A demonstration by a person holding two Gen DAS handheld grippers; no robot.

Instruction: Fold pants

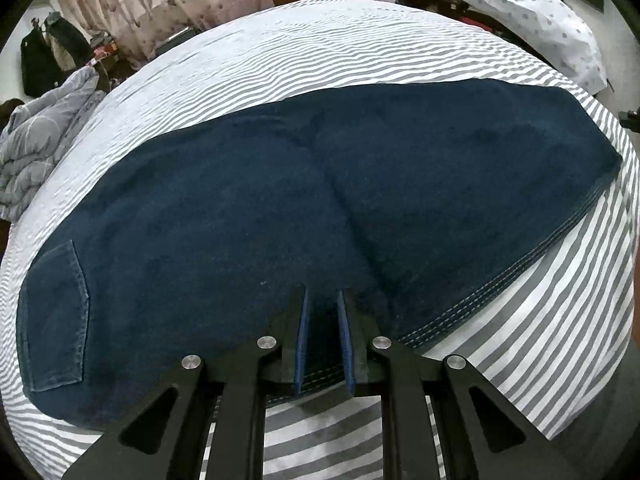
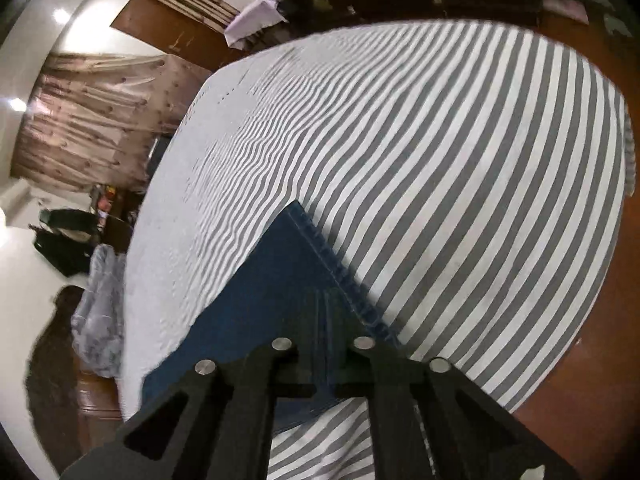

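Nearest the lens in the left wrist view, black left gripper (image 1: 322,293), blue pads (image 1: 303,340) drawn close with a narrow strip of denim between them, clamped on the near edge of the jeans (image 1: 248,216). Nearest the lens in the right wrist view, right gripper (image 2: 326,300), fingers brought together and closed on the stitched end of the jeans (image 2: 260,300), blurred, so exact pad contact hard to make out. Beneath everything, grey-and-white striped bed sheet (image 1: 280,60), covering the whole bed and stretching far and to the right in the right wrist view (image 2: 440,160). Spread flat across the sheet's near half, dark blue jeans, lying lengthwise from left to right, with a soft crease running up the middle from near the left gripper. Far left beyond the bed, pinkish spotted curtain (image 1: 160,0), also seen at the left in the right wrist view (image 2: 88,120). Far right, white dotted pillow (image 1: 528,16) just off the bed's corner. Left of the bed, crumpled grey quilt (image 1: 36,148), apart from the jeans. On the jeans' left end, back pocket (image 1: 56,316) with pale stitching. Along the right near edge, double row of light seam stitching (image 1: 560,236), curving down towards the left gripper.
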